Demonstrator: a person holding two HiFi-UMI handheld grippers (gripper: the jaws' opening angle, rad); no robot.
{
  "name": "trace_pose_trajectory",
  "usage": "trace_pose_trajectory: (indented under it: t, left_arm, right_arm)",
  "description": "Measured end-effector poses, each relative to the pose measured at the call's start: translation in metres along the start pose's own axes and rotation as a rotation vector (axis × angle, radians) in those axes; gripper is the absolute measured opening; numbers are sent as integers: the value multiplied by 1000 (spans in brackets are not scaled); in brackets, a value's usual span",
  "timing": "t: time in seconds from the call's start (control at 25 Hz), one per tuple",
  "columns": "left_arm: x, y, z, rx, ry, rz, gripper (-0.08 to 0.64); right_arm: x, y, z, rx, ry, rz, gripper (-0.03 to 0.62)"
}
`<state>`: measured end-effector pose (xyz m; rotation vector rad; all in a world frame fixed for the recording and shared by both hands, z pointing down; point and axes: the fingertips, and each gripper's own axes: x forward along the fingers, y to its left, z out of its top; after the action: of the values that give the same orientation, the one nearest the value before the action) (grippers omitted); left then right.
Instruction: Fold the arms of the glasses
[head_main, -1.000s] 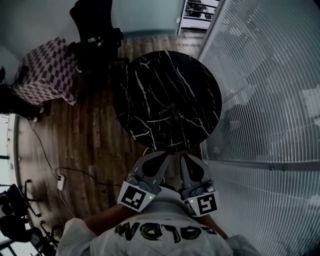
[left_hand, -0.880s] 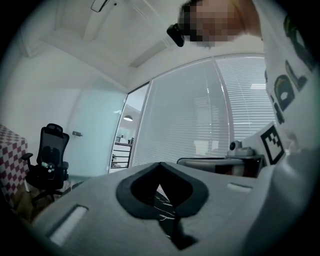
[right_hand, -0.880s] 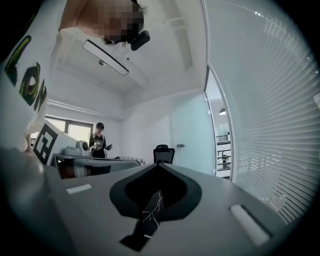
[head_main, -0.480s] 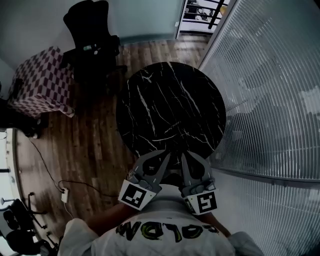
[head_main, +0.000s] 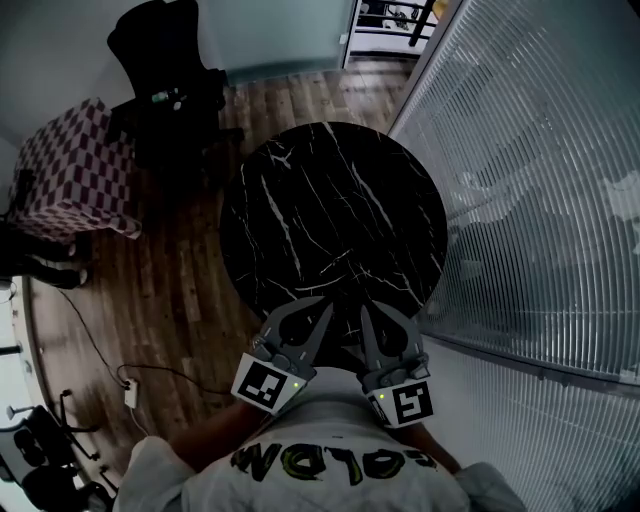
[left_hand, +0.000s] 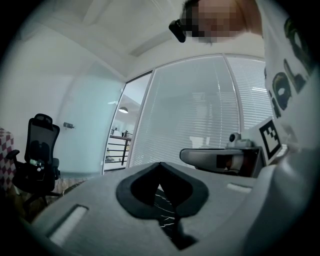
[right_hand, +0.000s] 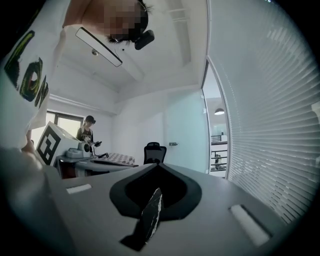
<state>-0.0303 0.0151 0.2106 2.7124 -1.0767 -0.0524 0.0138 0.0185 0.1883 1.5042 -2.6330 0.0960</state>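
I cannot make out any glasses on the round black marble table; the top is dark with white veins. My left gripper and right gripper are held side by side at the table's near edge, pointing across it. Both are shut, with nothing between their jaws. The left gripper view shows its jaws meeting at the tip, a sliver of marble visible through the gap behind. The right gripper view shows the same of the right gripper.
A wall of glass with white blinds runs close along the table's right side. A black office chair and a checkered cloth-covered piece stand at the far left on the wooden floor. A cable lies on the floor. Another person stands far back.
Both grippers have come forward together, from short of the table to over its near edge. Both stay shut.
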Motion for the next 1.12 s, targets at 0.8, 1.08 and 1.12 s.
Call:
trace_pose_trajectory:
  t: [0.8,1.08,1.12]
  left_arm:
    - [64,44,-163,52,376,-15,55]
    - [84,79,-260,54,540,24,64]
    - [84,82,-275,52,569,17,64]
  right_arm:
    - [24,-82,-177,35,323,8,31]
    - [30,-119,-284,52,485,-25,38]
    - [29,-121,-298,62,508,-21,46]
